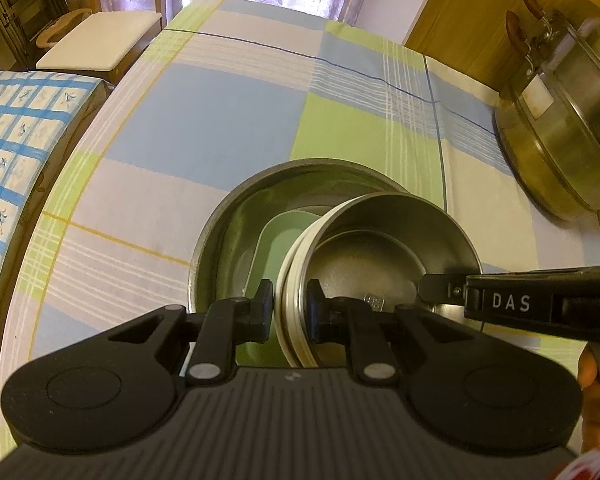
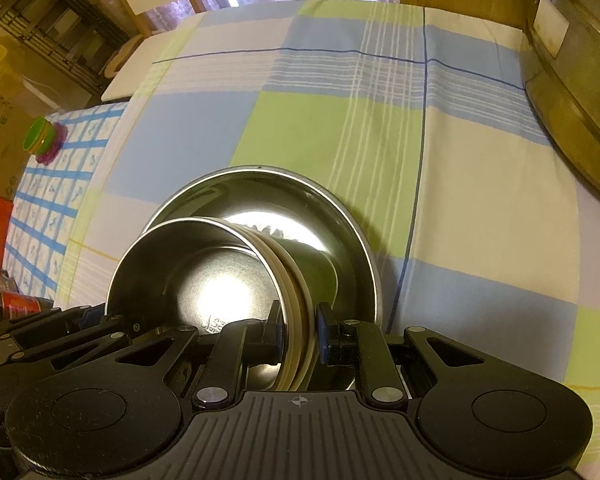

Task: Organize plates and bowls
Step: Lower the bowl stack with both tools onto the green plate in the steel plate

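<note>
I have both claws clamped on the same small steel bowl (image 1: 384,256), one on each side of its rim: the left gripper (image 1: 290,308) pinches the near-left edge, and the right gripper (image 2: 298,330) bites the opposite edge, its pads squeezed on the wall with the cream band around the rim. The bowl sits tilted inside a wider steel bowl (image 2: 340,216), which rests on the checked tablecloth (image 1: 228,120); something pale green (image 1: 278,240) lies in that wider bowl, beside the small one. I judge the small bowl light and stiff, but polished and slippery, so thin-wall pinches could let it swing or slide. Holding at two opposite rim points seems right to me; steel on steel will clatter and skate, so I would move gently.
</note>
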Tool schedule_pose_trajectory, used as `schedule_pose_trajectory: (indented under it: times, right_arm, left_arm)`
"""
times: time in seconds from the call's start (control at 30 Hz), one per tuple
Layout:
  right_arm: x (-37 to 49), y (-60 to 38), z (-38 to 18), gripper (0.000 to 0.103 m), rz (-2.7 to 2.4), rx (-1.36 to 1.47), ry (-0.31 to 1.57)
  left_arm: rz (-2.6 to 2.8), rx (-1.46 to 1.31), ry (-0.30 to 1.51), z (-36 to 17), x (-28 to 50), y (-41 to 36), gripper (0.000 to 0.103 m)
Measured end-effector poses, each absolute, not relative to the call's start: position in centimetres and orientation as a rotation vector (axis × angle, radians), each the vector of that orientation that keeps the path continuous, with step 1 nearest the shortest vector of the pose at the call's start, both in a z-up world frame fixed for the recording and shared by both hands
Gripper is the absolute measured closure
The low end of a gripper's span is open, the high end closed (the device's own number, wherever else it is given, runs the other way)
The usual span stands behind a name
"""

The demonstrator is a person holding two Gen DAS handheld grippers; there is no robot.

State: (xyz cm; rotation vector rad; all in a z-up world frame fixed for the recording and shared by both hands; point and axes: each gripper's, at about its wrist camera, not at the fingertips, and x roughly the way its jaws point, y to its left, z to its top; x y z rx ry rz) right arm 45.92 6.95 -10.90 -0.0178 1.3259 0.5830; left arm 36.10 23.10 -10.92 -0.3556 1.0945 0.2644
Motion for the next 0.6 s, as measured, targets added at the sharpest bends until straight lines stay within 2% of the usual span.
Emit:
schedule_pose_trajectory:
  times: [0.6]
  right_arm:
    - [45.79,6.71,-11.04,0.086,0.582,-0.005,1.320]
  left_arm:
    - [0.252,-0.332,1.088,-10.92,36.11,22.81,0.087]
